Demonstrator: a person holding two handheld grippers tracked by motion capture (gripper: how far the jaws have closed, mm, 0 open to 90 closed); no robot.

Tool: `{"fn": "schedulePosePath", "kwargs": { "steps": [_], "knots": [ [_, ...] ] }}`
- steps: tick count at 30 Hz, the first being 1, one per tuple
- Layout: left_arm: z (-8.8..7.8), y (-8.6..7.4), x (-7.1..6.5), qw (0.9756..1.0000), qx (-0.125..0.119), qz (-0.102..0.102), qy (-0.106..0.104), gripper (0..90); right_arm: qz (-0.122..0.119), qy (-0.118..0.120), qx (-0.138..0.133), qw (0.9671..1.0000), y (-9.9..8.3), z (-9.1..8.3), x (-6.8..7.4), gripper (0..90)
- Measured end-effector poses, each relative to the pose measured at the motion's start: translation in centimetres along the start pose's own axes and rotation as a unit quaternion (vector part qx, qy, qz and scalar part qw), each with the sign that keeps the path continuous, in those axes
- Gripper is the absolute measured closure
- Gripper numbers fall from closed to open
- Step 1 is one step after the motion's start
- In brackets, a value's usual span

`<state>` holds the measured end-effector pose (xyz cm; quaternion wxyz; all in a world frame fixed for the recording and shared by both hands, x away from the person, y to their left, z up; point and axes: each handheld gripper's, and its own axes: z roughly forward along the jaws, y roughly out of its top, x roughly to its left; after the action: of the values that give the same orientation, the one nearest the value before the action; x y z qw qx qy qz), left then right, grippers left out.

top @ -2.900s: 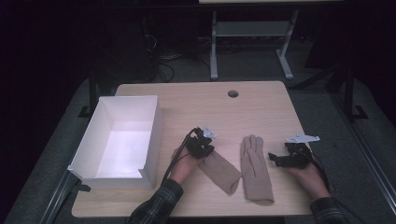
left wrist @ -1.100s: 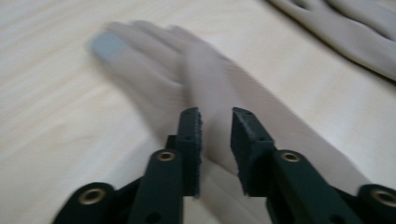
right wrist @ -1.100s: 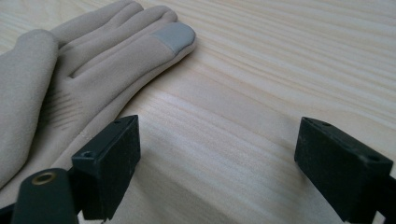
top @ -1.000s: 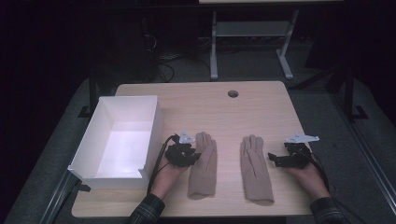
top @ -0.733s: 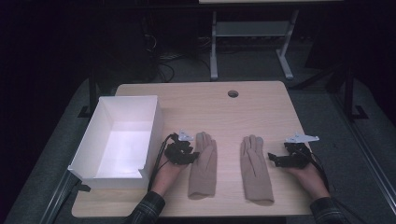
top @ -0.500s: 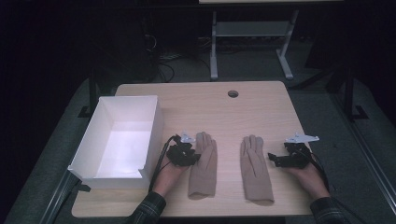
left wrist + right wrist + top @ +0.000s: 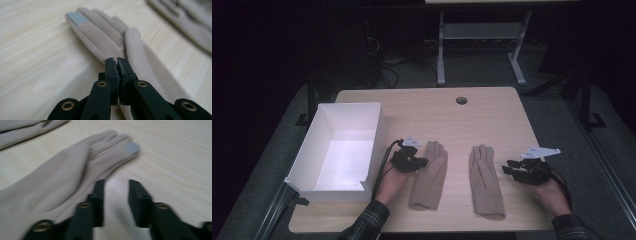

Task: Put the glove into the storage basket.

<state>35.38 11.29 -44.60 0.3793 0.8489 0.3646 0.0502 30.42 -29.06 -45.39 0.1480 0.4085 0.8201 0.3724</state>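
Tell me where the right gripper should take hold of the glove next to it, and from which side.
Probably at the outer edge of the right glove, the edge nearest the right gripper, coming in low from that side. The glove lies flat on the table, fingers pointing away from the person, so only a thin edge offers a pinch. The jaws stand apart beside it, nothing between them.

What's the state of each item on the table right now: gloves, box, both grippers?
Left glove: flat on the table, edge at the left gripper's tips.
Right glove: flat, free.
White box: open, empty.
Left gripper: jaws have just closed, shut at the left glove's edge.
Right gripper: jaws have just been closing, gap remains, nothing between.
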Motion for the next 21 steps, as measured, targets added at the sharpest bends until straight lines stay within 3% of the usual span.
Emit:
{"fn": "schedulePosePath", "kwargs": {
  "steps": [3,6,12,21],
  "knots": [
    [-0.5,0.4,-0.3,0.9997,-0.019,-0.008,-0.01,87.5,-0.009,0.028,0.006,0.9995,-0.5,-0.4,0.7,83.7],
    [-0.8,0.7,-0.6,0.9994,-0.027,-0.006,-0.022,87.5,-0.022,0.047,0.021,0.9984,-0.8,-0.3,1.0,89.1],
    [-1.0,1.2,-1.0,0.9985,-0.044,-0.007,-0.033,87.5,-0.034,0.079,0.046,0.9952,-0.5,0.9,1.6,89.6],
    [-1.0,1.4,-0.9,0.9971,-0.056,-0.016,-0.048,87.4,-0.048,0.1,0.05,0.9926,0.1,2.1,2.6,89.6]
  ]
}}
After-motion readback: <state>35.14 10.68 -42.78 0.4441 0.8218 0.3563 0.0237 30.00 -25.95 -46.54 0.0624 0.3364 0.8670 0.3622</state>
